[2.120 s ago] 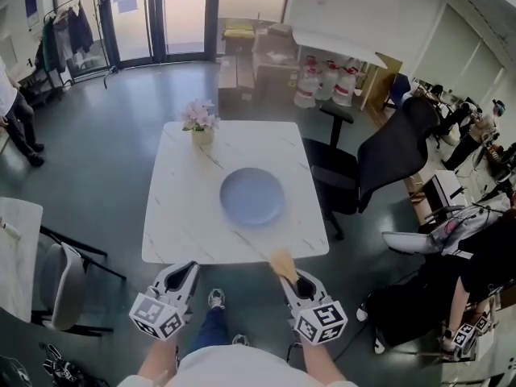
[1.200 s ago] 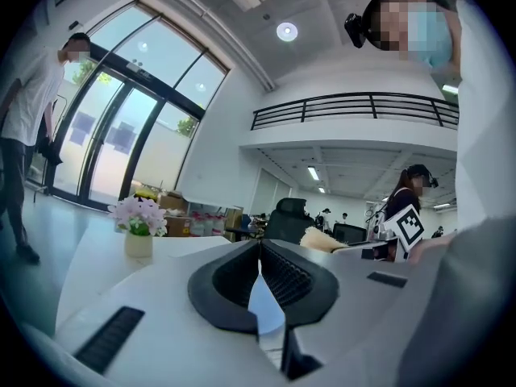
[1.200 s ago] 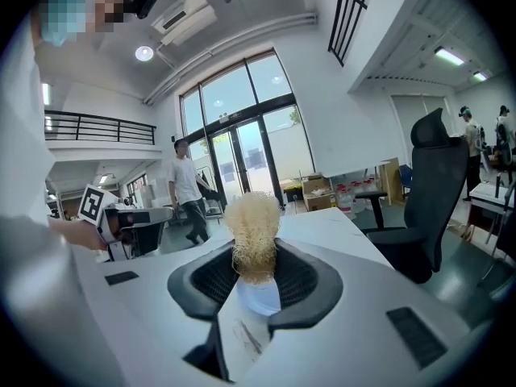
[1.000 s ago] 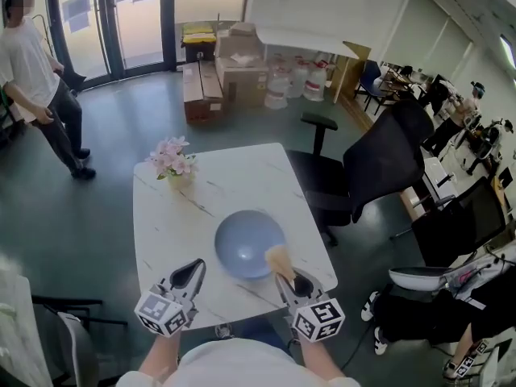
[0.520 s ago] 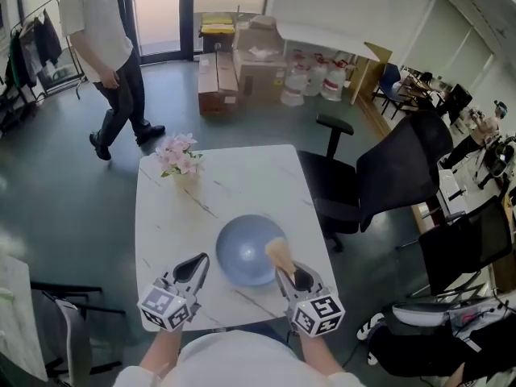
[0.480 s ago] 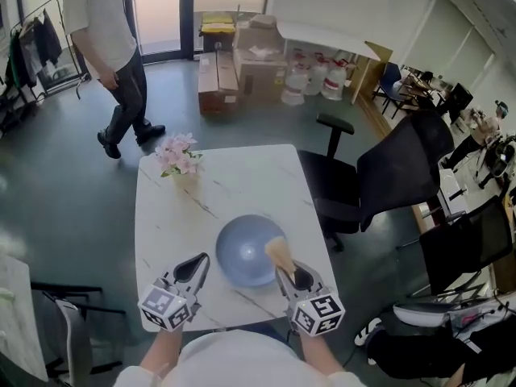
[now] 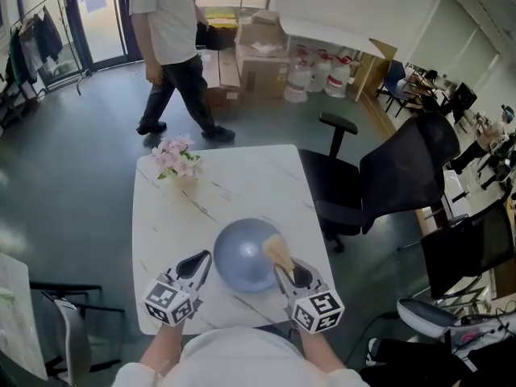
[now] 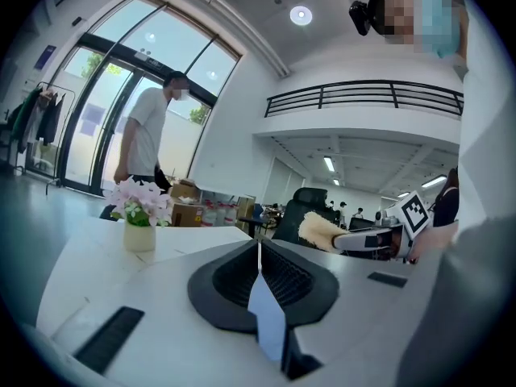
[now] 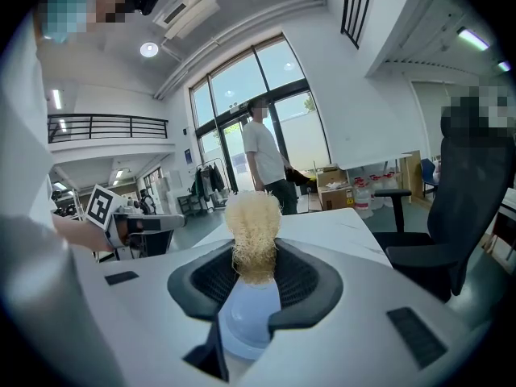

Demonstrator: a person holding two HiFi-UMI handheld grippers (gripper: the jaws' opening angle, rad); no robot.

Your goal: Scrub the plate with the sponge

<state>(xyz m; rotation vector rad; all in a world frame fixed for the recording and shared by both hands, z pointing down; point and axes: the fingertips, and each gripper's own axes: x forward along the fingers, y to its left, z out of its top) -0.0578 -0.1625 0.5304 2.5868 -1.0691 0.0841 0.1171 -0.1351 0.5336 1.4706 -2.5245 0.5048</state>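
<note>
The right hand-held gripper (image 7: 286, 271), clenched on the sponge (image 7: 279, 251), points it forward over the right edge of the plate (image 7: 240, 258) on the worktop (image 7: 177, 216), nearer than the closed, empty left hand-held gripper (image 7: 199, 262).

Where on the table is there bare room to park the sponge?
Widest bare patch: the far half of the white marble table, between the pink flower vase at its far-left corner and the round blue-grey plate. Also a strip along the left edge, from vase to left gripper. Crowded: near edge, where plate, right gripper and its tan fibrous sponge bunch.
</note>
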